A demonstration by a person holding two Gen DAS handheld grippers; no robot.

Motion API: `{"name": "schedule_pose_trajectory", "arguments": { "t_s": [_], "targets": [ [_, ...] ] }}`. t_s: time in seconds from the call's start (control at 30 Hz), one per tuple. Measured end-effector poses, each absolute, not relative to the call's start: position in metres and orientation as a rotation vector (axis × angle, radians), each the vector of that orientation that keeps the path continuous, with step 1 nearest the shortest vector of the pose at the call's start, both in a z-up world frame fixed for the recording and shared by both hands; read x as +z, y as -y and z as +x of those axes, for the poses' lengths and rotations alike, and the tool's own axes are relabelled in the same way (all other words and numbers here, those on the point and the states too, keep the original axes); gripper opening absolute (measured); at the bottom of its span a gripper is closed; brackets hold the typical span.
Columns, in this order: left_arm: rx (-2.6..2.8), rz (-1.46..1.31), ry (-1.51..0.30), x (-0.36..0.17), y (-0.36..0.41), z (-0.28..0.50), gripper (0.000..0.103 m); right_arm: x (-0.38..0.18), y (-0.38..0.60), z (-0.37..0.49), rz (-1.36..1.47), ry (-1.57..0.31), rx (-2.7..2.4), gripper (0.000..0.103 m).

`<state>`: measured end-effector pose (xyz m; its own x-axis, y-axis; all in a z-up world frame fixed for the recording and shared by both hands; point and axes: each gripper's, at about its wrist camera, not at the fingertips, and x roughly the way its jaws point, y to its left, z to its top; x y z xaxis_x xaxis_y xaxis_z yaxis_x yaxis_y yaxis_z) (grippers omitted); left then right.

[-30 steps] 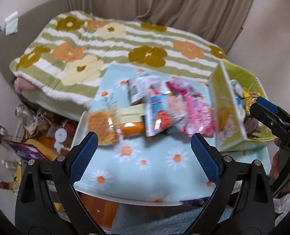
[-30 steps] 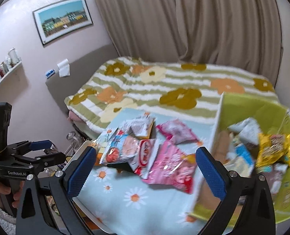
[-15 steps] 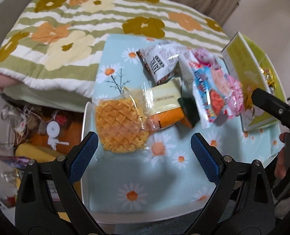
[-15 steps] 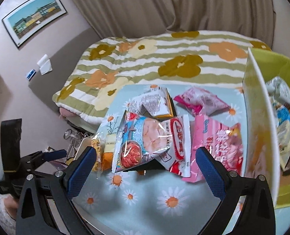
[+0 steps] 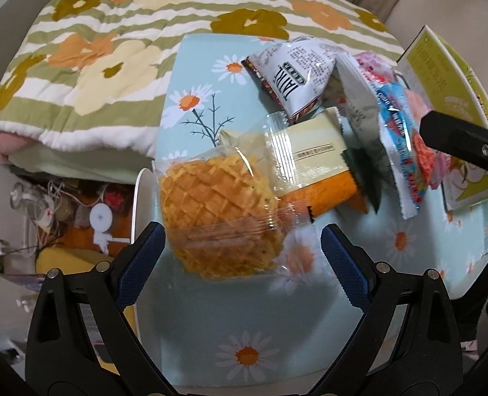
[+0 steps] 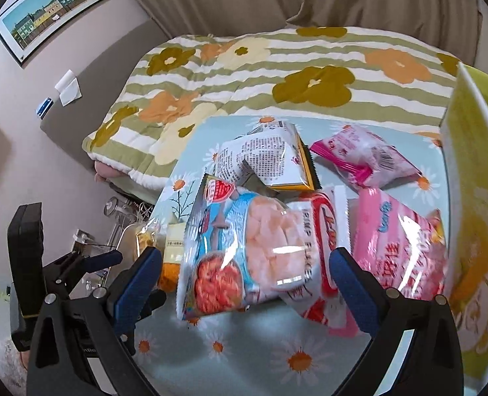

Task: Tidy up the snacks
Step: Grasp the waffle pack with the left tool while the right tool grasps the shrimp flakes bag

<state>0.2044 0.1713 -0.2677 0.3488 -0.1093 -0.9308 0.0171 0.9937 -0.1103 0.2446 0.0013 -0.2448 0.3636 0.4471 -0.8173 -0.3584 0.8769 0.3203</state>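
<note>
So both grippers are hanging over the snack pile with their jaws spread wide and nothing in them. The left gripper (image 5: 240,250) is sitting right over the waffle cookie pack (image 5: 220,214), a clear-wrapped golden lattice thing lying flat at the near left corner of the table (image 5: 276,336), and the pack is already sitting between the jaws, its long axis running away from the camera and a bit to the right. The far end of its wrapper is overlapping the pale yellow and orange pack (image 5: 313,168), so closing there looks like it could drag that one along. The right gripper (image 6: 244,277) is lining up on the shrimp flakes bag (image 6: 247,257), which is propped on the heap at a tilt, long axis pointing away from the jaws, also roughly centred between them. It's leaning on the big pink bag (image 6: 399,244) just to the right, and behind it there's the white printed bag (image 6: 260,158) and a small pink pack (image 6: 366,158). The yellow-green box (image 6: 471,198) is standing at the right edge of the table, so the right side is clearly nearer to it. I'd guess each gripper is going for its own pack. The flowery quilt (image 5: 112,49) on the bed behind is well out of the way.
</note>
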Motion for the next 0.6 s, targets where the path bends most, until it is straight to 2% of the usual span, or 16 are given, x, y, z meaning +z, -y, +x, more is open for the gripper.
{"name": "schedule_pose_trajectory", "arguments": {
  "t_s": [0.1, 0.33, 0.6],
  "targets": [
    [-0.088, -0.081, -1.225, -0.273, -0.171, 0.207, 0.089, -0.251, -0.005, 0.251, 0.075, -1.103, 0.528, 0.101],
    [-0.081, -0.025, -1.237, -0.279, -0.166, 0.212, 0.086, -0.263, -0.007, 0.262, 0.059, -1.144, 0.537, 0.101],
    [-0.073, 0.014, -1.247, -0.282, -0.165, 0.213, 0.071, -0.269, -0.006, 0.267, 0.066, -1.159, 0.551, 0.101]
  ]
}}
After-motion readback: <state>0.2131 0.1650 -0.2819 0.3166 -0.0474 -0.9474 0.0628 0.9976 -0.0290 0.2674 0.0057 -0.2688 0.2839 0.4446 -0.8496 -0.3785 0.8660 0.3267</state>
